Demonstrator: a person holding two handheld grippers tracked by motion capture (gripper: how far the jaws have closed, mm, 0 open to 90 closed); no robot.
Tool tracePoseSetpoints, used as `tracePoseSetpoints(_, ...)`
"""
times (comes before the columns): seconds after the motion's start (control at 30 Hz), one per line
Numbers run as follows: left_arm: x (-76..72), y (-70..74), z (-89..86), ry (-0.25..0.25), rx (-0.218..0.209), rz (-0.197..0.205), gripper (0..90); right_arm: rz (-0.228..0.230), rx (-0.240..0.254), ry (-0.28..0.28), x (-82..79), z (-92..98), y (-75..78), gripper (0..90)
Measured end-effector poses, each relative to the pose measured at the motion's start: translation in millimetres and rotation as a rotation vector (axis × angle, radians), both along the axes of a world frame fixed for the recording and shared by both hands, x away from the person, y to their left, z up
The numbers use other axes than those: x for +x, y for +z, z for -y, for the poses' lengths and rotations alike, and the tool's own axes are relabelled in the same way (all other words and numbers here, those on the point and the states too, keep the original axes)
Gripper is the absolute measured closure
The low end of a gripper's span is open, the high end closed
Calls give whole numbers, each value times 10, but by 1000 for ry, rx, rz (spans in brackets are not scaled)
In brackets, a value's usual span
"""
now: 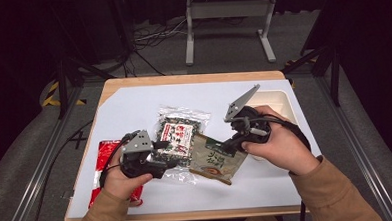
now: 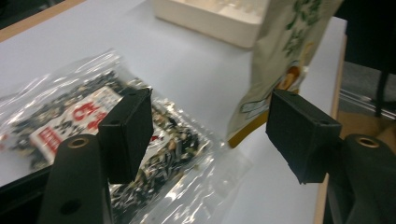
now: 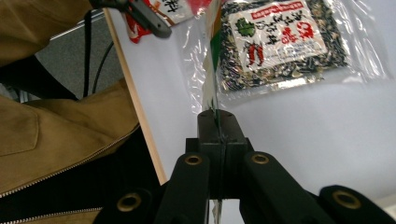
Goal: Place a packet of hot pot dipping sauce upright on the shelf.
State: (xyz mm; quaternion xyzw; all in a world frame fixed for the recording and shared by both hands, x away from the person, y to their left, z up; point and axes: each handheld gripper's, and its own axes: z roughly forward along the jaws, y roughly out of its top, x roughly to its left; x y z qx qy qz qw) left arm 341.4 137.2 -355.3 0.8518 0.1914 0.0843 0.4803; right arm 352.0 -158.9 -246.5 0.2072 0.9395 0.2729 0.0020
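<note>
Pinching the edge of the flat beige printed snack pouch (image 1: 217,159), your right hand-held gripper (image 1: 229,146) has its jaws clamped tight on the pouch, seen edge-on in the right gripper view (image 3: 215,56). That pouch tilts up off the white-topped table (image 1: 133,105), its lower end just beside the clear plastic bag of dark seeds with a red and white label (image 1: 177,136). Your left hand-held gripper (image 1: 160,151) sits released, jaws apart and gripping nothing, right over the near edge of that seed bag (image 2: 74,116). A flat red packet (image 1: 102,159) lies left of the seed bag, and a cream plastic tray (image 1: 279,104) stands to its right.
</note>
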Motion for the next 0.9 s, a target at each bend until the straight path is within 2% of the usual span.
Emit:
tracePoseSetpoints(0.03, 0, 0, 0, 0, 0, 0, 321, 1, 4, 13, -2, -25, -1, 900)
tracePoseSetpoints(0.07, -27, -5, 57, -42, -7, 10, 325, 2, 6, 21, -9, -57, -1, 900)
tracePoseSetpoints(0.13, -35, -14, 104, -71, -4, 10, 330, 6, 10, 42, -16, -106, 0, 900)
tracePoseSetpoints(0.27, -38, -50, 175, -98, 18, -10, 337, 12, 25, 75, -24, -194, 1, 900)
tracePoseSetpoints(0.37, -31, -79, 212, -113, 49, -46, 410, 4, 30, 101, -36, -263, -6, 900)
tracePoseSetpoints(0.47, -40, -90, 232, -161, 51, -102, 541, 9, 34, 116, -33, -318, -19, 900)
tracePoseSetpoints(0.53, -59, -86, 244, -175, 65, -95, 614, 6, 38, 116, -28, -333, -22, 900)
tracePoseSetpoints(0.57, -59, -86, 244, -175, 65, -95, 688, 13, 43, 118, -14, -337, -28, 900)
tracePoseSetpoints(0.6, -61, -87, 239, -181, 69, -104, 688, 13, 43, 118, -14, -337, -28, 900)
tracePoseSetpoints(0.7, -43, -100, 228, -211, 58, -147, 825, 9, 47, 108, 7, -321, -45, 900)
tracePoseSetpoints(0.73, -40, -103, 228, -219, 59, -163, 845, 8, 52, 109, 16, -315, -56, 900)
tracePoseSetpoints(0.8, -45, -103, 233, -224, 69, -163, 872, -2, 61, 107, 36, -298, -90, 900)
tracePoseSetpoints(0.9, -44, -97, 229, -230, 58, -175, 889, -5, 83, 91, 56, -270, -115, 900)
